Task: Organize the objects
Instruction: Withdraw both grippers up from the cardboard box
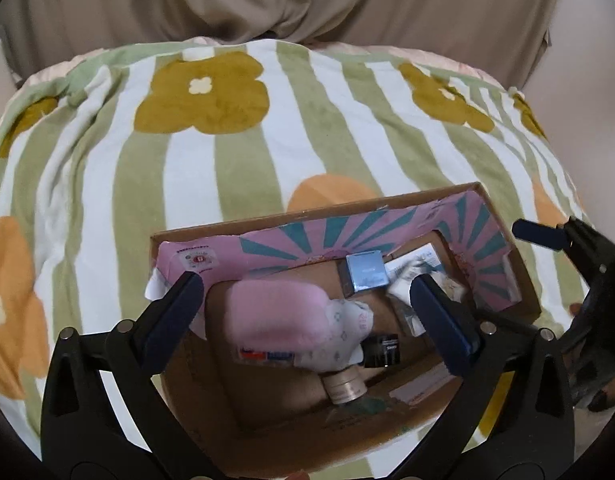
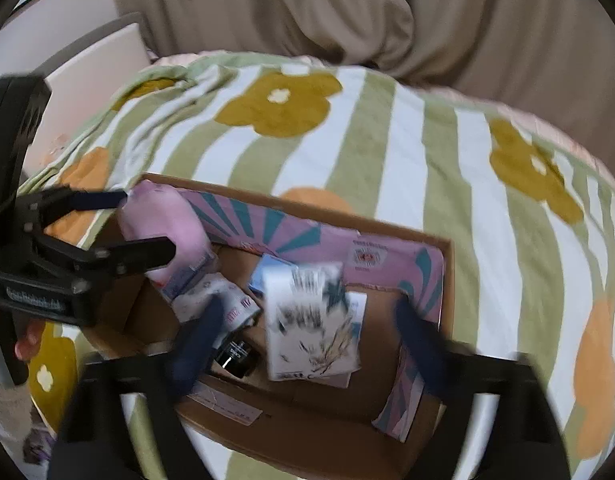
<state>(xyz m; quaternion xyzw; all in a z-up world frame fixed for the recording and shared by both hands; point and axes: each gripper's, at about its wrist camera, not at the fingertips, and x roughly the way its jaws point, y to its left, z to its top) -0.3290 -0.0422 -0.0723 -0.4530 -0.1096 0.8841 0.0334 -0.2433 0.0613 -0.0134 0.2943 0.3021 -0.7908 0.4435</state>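
Observation:
An open cardboard box (image 1: 267, 220) with pink and teal flaps lies on a striped flowered blanket. My left gripper (image 1: 307, 282) hangs open over it, and a soft pink pack (image 1: 275, 316) lies loose in the box below and between its fingers. Around the pack are a small blue box (image 1: 367, 276), a black jar (image 1: 383, 350) and a beige bottle (image 1: 343, 388). My right gripper (image 2: 309, 310) is open over the box's (image 2: 447, 280) other end. A white printed carton (image 2: 311, 320), blurred, lies between its fingers, and neither pad touches it. The left gripper (image 2: 147, 224) shows by the pink pack (image 2: 167, 224).
The green-and-white blanket (image 1: 227, 160) with yellow and orange flowers spreads round the box on every side. Beige fabric (image 1: 267, 0) rises behind it. A pale flat panel (image 2: 99, 68) stands at the far left. A hand (image 2: 25, 344) grips the left tool.

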